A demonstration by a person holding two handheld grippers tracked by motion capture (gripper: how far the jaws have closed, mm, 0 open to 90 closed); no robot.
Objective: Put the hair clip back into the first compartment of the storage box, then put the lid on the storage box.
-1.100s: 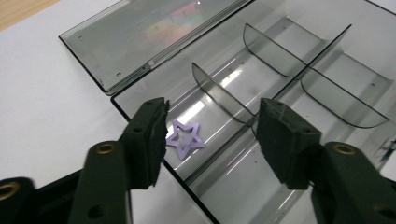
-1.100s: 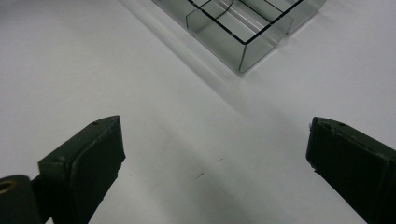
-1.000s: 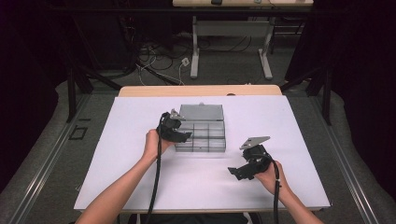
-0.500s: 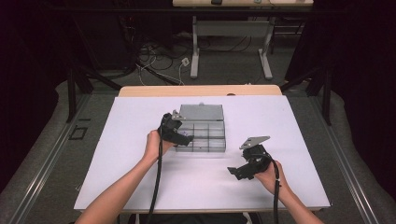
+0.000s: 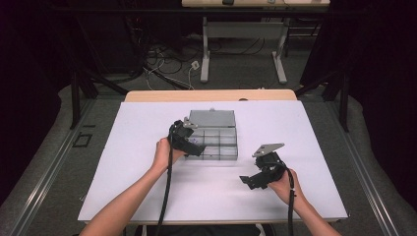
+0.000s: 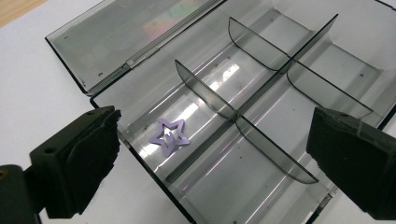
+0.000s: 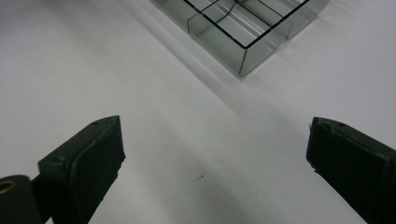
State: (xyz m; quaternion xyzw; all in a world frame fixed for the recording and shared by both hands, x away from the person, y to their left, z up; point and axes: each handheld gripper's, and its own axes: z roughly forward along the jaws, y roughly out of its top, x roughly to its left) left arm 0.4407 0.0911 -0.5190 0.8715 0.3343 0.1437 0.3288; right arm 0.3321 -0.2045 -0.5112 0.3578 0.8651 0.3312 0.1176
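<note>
Purple star lies in box compartment; left claw just opened, empty.

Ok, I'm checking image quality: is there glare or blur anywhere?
Left gripper view: bright glare streaks on the box floor beside the star, lid sheen. Right gripper view: box sharp, near jaws soft. High view: table evenly lit, surroundings dark.

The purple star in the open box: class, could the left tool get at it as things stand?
Probably yes. The left tool hangs just above the star with jaws wide apart, and the box lid lies folded back; only low dividers stand nearby.
</note>
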